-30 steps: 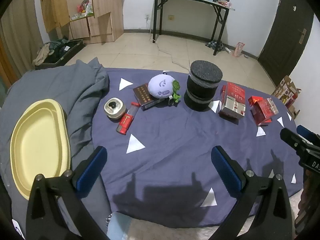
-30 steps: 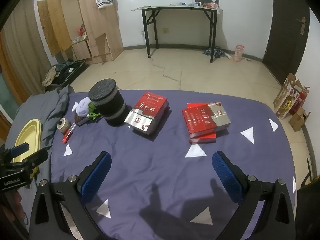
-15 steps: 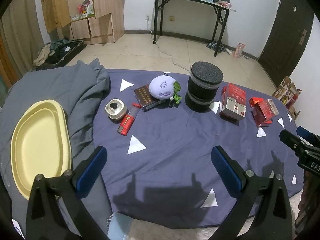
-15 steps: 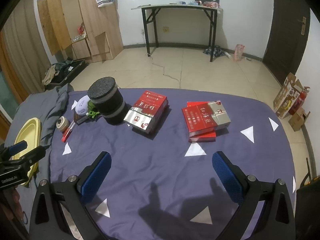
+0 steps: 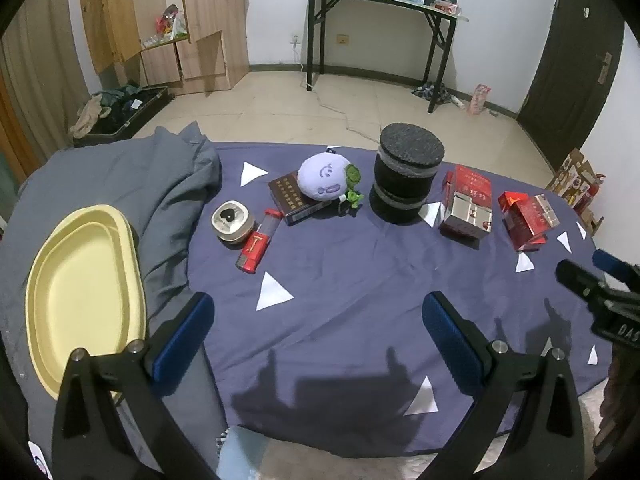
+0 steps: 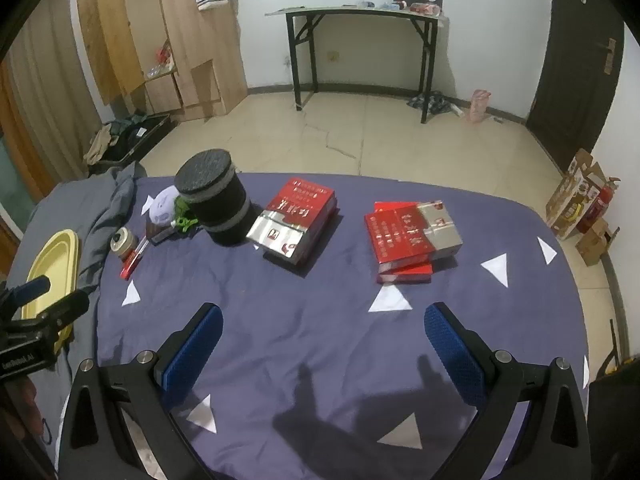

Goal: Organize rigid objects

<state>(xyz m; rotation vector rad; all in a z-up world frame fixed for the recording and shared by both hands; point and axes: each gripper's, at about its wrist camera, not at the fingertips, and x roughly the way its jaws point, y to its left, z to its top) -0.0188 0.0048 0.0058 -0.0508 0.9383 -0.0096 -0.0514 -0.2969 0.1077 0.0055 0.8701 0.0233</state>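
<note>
On the purple cloth [image 5: 360,300] lie a round tin [image 5: 233,221], a red tube [image 5: 257,246], a dark flat box [image 5: 295,199] under a lilac plush toy [image 5: 323,176], a black foam cylinder [image 5: 407,172], and two stacks of red-and-silver boxes [image 5: 467,205] [image 5: 527,220]. A yellow tray [image 5: 80,292] rests on grey fabric at the left. My left gripper [image 5: 320,328] hangs open above the cloth's near edge, holding nothing. My right gripper [image 6: 322,338] is open too, short of the red box stacks [image 6: 298,220] [image 6: 412,236].
Grey bedding [image 5: 120,184] is bunched at the cloth's left side. Beyond the cloth are a tiled floor, a black folding table [image 5: 380,20], wooden cabinets [image 5: 160,28], a dark door [image 5: 568,60] and cardboard boxes [image 6: 580,204] at the right.
Both views have drifted slightly, so the objects sit a little lower and nearer the middle. Nothing on the cloth has moved and both grippers stay open.
</note>
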